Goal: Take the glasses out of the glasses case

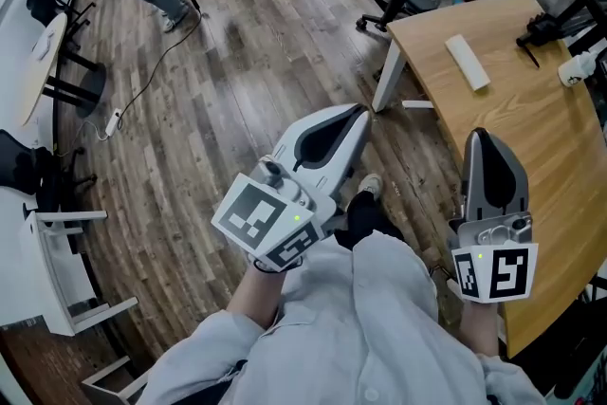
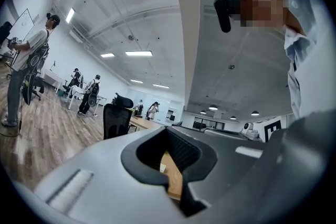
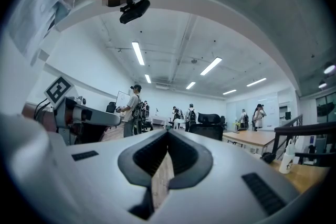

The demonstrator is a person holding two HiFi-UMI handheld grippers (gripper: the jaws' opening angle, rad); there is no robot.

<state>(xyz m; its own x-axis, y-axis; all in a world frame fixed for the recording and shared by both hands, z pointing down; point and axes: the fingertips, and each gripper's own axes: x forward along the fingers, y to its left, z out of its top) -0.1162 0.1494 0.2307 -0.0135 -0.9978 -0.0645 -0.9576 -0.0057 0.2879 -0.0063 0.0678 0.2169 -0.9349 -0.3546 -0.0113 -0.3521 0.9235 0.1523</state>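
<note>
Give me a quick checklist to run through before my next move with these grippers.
1. Left gripper empty: ok, jaws together on nothing.
2. Right gripper empty: ok, jaws together on nothing.
3. Glasses case found: cannot tell; a white oblong thing lies on the wooden desk, possibly it.
4. Grippers near that thing: not ok; both are well short of it.
5. Jaws open for a grasp: not ok.

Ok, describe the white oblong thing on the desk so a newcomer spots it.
Find the curved wooden desk at the head view's right. Near its far end lies the white oblong thing, alone on bare wood: long and flat, unlike the bulky black gear to its right.
</note>
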